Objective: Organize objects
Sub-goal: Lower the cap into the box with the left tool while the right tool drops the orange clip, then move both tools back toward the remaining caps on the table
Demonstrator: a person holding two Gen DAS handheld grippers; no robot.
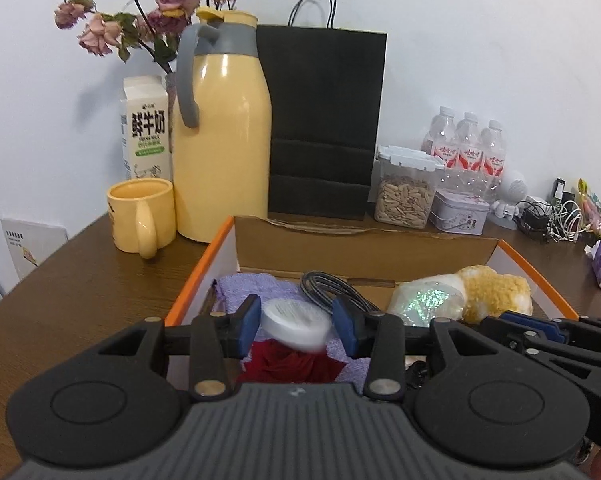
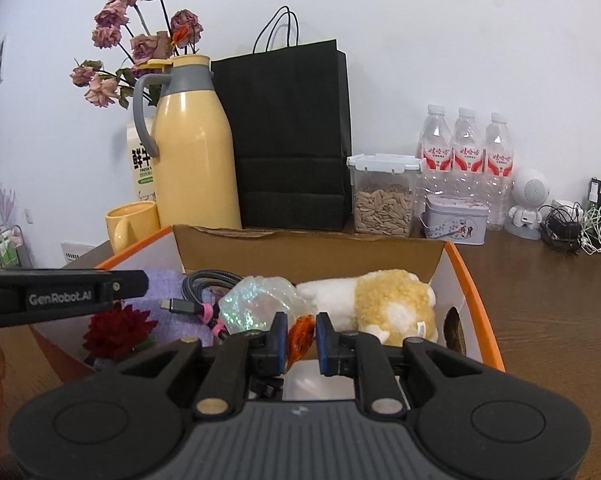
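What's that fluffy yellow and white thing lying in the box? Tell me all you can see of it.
The plush toy looks like soft, curly fleece: a white end toward the middle of the box and a mustard-yellow end with a white patch toward the right wall. It lies on its side in the orange-edged cardboard box, touching a crinkly, glittery clear bag. A small tag shows.

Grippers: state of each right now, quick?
Left tool: a white round container sits between the fingers over the box; contact can't be confirmed.
Right tool: nearly closed around an orange piece; grip unclear.
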